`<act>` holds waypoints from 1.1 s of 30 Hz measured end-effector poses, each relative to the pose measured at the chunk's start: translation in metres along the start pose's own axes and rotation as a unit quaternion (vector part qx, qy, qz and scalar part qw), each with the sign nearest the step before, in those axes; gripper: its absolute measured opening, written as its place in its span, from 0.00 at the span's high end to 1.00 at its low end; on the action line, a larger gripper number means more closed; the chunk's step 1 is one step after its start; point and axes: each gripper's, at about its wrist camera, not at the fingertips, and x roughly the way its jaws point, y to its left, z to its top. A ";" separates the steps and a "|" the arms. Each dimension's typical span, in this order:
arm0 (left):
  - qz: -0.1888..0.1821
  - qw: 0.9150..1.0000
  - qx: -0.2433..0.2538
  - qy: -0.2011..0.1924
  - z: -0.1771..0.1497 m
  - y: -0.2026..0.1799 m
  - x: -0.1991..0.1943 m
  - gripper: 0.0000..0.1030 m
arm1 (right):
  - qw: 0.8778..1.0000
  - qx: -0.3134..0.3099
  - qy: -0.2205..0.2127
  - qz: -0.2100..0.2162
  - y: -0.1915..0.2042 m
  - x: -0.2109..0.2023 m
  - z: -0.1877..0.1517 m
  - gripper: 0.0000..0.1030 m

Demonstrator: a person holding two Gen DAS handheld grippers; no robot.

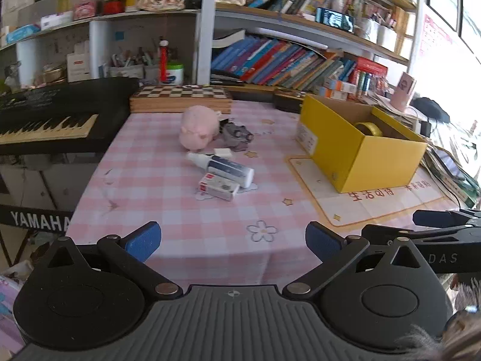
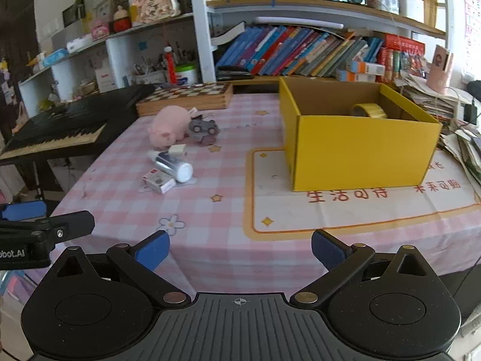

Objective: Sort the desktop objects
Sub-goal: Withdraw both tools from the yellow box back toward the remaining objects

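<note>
On the pink-checked counter, five loose items lay in a cluster left of the yellow box: one pink plush pig, one grey toy car, one small white eraser, one white-and-blue tube lying on its side, and one small red-and-white carton. The pig touched the car; the tube rested against the carton. One yellow tape roll already sat inside the box, which stood on a printed mat at the right of the counter.

Left tool and right tool each hovered at the near edge of the counter with the blue pads spread wide and nothing between them; both were well apart from the cluster.

Handling, as judged: the pig appeared soft and light, and would likely compress, so a hold across the body seemed best. The tube appeared stiff, smooth and free to roll; a hold across its middle would probably be most secure. The carton looked light and crushable, best taken by its flat long faces. The eraser was small and low, calling for a careful pinch. The car looked rigid, and could probably be held across its sides.
</note>
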 end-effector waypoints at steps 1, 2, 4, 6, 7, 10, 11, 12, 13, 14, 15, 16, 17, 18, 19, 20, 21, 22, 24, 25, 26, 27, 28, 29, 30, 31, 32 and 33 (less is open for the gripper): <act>0.002 1.000 -0.002 0.000 0.000 0.002 -0.001 0.00 | 1.000 -0.001 0.000 0.002 0.002 0.000 0.001 0.01; 0.003 1.000 -0.002 -0.001 0.000 0.004 -0.002 0.00 | 1.000 -0.002 0.000 0.005 0.004 0.001 0.001 0.01; 0.004 1.000 -0.003 -0.001 0.000 0.006 -0.002 0.00 | 1.000 -0.006 0.001 0.010 0.008 0.002 0.002 0.01; 0.003 1.000 -0.002 0.001 0.000 0.007 -0.002 0.00 | 1.000 -0.013 0.003 0.014 0.012 0.003 0.004 0.01; 0.003 1.000 -0.002 0.002 0.000 0.008 -0.002 0.00 | 1.000 -0.017 0.003 0.015 0.014 0.004 0.004 0.01; 0.005 1.000 -0.004 0.003 -0.002 0.010 -0.002 0.00 | 0.999 -0.028 0.006 0.021 0.020 0.007 0.005 0.01; 0.006 1.000 -0.006 0.004 -0.002 0.011 -0.001 0.00 | 0.999 -0.032 0.008 0.023 0.021 0.009 0.005 0.01; 0.006 1.000 -0.008 0.005 -0.003 0.012 0.000 0.00 | 0.999 -0.035 0.010 0.024 0.023 0.010 0.006 0.01; 0.007 1.000 -0.010 0.006 -0.004 0.012 0.001 0.00 | 0.999 -0.039 0.013 0.025 0.024 0.012 0.006 0.01; 0.007 1.000 -0.012 0.008 -0.004 0.012 0.002 0.00 | 0.999 -0.042 0.015 0.028 0.025 0.014 0.006 0.01; 0.008 1.000 -0.016 0.009 -0.005 0.013 0.004 0.00 | 0.998 -0.045 0.017 0.028 0.026 0.015 0.007 0.01; 0.008 1.000 -0.019 0.011 -0.005 0.013 0.006 0.00 | 0.998 -0.048 0.018 0.029 0.026 0.017 0.008 0.01; 0.009 1.000 -0.022 0.012 -0.004 0.014 0.008 0.00 | 0.998 -0.048 0.020 0.031 0.025 0.020 0.009 0.01; 0.010 1.000 -0.024 0.012 -0.003 0.014 0.010 0.00 | 0.998 -0.049 0.021 0.033 0.025 0.022 0.010 0.01; 0.012 1.000 -0.025 0.013 -0.002 0.015 0.013 0.00 | 0.998 -0.049 0.023 0.036 0.025 0.026 0.012 0.01; 0.013 0.999 -0.026 0.013 -0.001 0.016 0.015 0.00 | 0.998 -0.050 0.025 0.038 0.025 0.029 0.013 0.01; 0.015 0.999 -0.028 0.015 0.000 0.017 0.018 0.00 | 0.997 -0.051 0.029 0.041 0.025 0.033 0.015 0.01; 0.017 0.999 -0.030 0.016 0.000 0.018 0.021 0.00 | 0.997 -0.052 0.032 0.044 0.025 0.037 0.017 0.01; 0.020 0.999 -0.037 0.019 0.003 0.021 0.027 0.00 | 0.997 -0.055 0.037 0.051 0.025 0.045 0.020 0.01; 0.021 0.999 -0.041 0.021 0.005 0.023 0.030 0.00 | 0.996 -0.056 0.039 0.054 0.025 0.048 0.023 0.01; 0.023 0.999 -0.043 0.023 0.007 0.024 0.033 0.00 | 0.996 -0.057 0.039 0.057 0.024 0.052 0.025 0.01; 0.026 0.998 -0.045 0.024 0.009 0.025 0.037 0.00 | 0.996 -0.059 0.041 0.059 0.025 0.056 0.028 0.01; 0.028 0.998 -0.046 0.025 0.011 0.026 0.040 0.00 | 0.995 -0.061 0.042 0.062 0.024 0.060 0.030 0.01; 0.030 0.998 -0.047 0.026 0.014 0.027 0.044 0.00 | 0.995 -0.062 0.044 0.065 0.024 0.065 0.033 0.01; 0.032 0.998 -0.048 0.027 0.016 0.028 0.047 0.00 | 0.994 -0.065 0.047 0.069 0.024 0.070 0.036 0.01; 0.034 0.998 -0.050 0.028 0.019 0.029 0.051 0.00 | 0.994 -0.066 0.049 0.071 0.024 0.074 0.038 0.01; 0.035 0.998 -0.051 0.030 0.021 0.030 0.055 0.00 | 0.994 -0.068 0.051 0.073 0.024 0.079 0.041 0.01; 0.036 0.997 -0.053 0.032 0.023 0.031 0.059 0.00 | 0.993 -0.069 0.053 0.074 0.023 0.083 0.044 0.01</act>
